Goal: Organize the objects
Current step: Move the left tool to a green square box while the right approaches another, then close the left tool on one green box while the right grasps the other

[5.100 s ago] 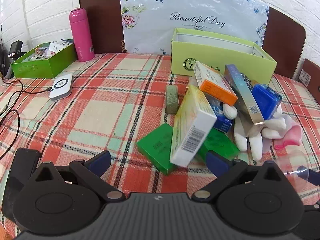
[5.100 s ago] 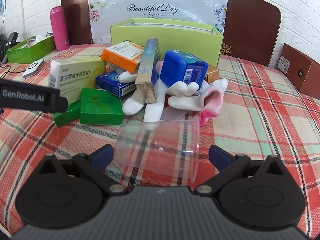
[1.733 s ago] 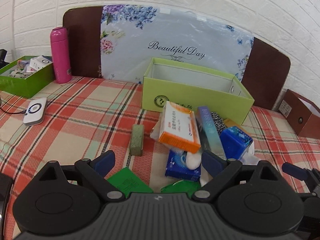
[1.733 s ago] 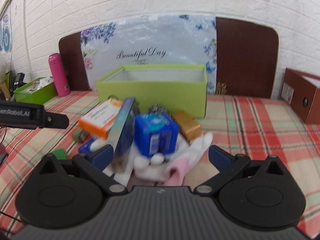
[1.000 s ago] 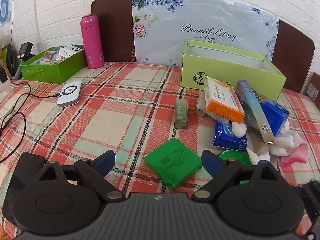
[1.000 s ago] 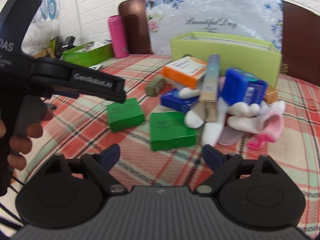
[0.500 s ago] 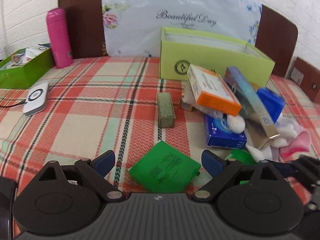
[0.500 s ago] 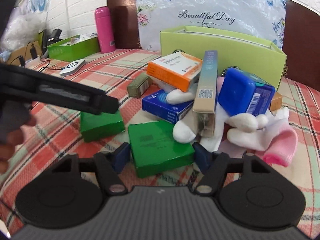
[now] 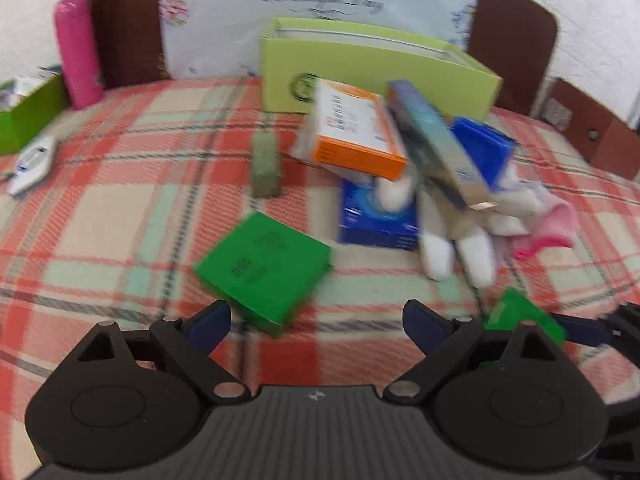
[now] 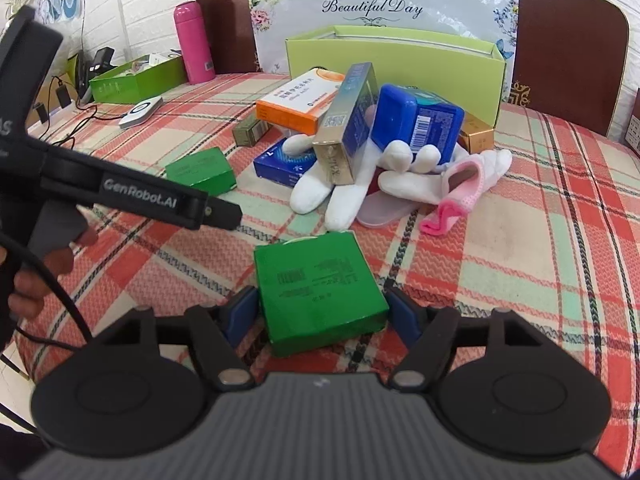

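My right gripper (image 10: 320, 312) is shut on a flat green box (image 10: 318, 292) and holds it just above the plaid tablecloth, away from the pile. It also shows at the left wrist view's lower right (image 9: 524, 316). A second green box (image 9: 264, 266) lies just ahead of my left gripper (image 9: 316, 320), which is open and empty; it also shows in the right wrist view (image 10: 202, 170). The pile holds an orange box (image 10: 298, 100), a tall blue-gold box (image 10: 348, 120), a blue case (image 10: 416, 120), a flat blue box (image 10: 280, 162) and white gloves (image 10: 400, 176). The left wrist view is blurred.
An open lime-green box (image 10: 396, 60) stands behind the pile. A small olive box (image 9: 265, 164) lies left of the pile. A pink bottle (image 10: 194, 42), a dark green tray (image 10: 136, 78) and a white device (image 10: 141, 111) with cables sit at the left. A brown box (image 9: 592, 132) is at the right.
My right gripper has closed on the green box and drawn it back from the pile. My left gripper has shifted; its view is now blurred, with the other green box nearer its fingers.
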The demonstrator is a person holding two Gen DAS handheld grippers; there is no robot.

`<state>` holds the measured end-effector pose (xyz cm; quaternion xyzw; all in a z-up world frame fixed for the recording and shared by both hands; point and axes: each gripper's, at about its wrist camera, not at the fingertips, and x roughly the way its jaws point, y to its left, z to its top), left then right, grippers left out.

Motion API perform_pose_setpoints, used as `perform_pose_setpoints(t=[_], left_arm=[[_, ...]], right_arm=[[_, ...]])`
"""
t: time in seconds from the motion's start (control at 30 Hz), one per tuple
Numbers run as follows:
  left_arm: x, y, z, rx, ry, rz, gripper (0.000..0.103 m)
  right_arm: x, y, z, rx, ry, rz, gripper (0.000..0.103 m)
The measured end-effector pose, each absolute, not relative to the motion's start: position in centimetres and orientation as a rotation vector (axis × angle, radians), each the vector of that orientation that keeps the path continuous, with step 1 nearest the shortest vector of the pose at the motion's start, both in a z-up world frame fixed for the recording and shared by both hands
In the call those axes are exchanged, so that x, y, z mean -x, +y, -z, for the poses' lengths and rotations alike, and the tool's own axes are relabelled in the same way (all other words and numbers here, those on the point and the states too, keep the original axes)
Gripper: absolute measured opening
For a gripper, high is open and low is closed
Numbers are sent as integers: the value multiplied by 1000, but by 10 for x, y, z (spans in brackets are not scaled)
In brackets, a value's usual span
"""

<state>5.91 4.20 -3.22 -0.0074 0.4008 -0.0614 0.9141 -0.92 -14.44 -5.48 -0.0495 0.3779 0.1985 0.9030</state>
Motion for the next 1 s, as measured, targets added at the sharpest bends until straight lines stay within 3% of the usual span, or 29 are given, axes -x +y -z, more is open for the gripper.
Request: perform_pose_setpoints(t=[0.17, 0.37, 0.43, 0.47, 0.5, 0.73, 0.77, 0.8, 1.0], left_arm=[[-64, 72, 17, 90, 762, 143, 98], [-101, 57, 40, -58, 831, 251, 99], [-98, 54, 43, -56, 838, 217, 90], [-93, 53, 39, -28, 850, 196, 74], [-88, 51, 35, -4, 868, 189, 71], [-80, 45, 37, 59, 857, 131, 77], [-82, 44, 37, 58, 861, 127, 75], [-83, 43, 36, 59, 859, 128, 65], [-82, 45, 24, 102, 847, 161, 64]], right_arm=[[6, -142, 56, 80, 779, -425, 74], [3, -143, 55, 68, 767, -417, 74], [1, -144, 55, 64, 765, -414, 74], [0, -144, 56, 64, 767, -417, 74], [-1, -144, 57, 65, 773, -422, 74], [-2, -140, 60, 103, 773, -439, 76], [-2, -141, 60, 101, 773, -436, 71], [-2, -142, 59, 105, 771, -434, 68], [-2, -146, 47, 98, 761, -460, 64]])
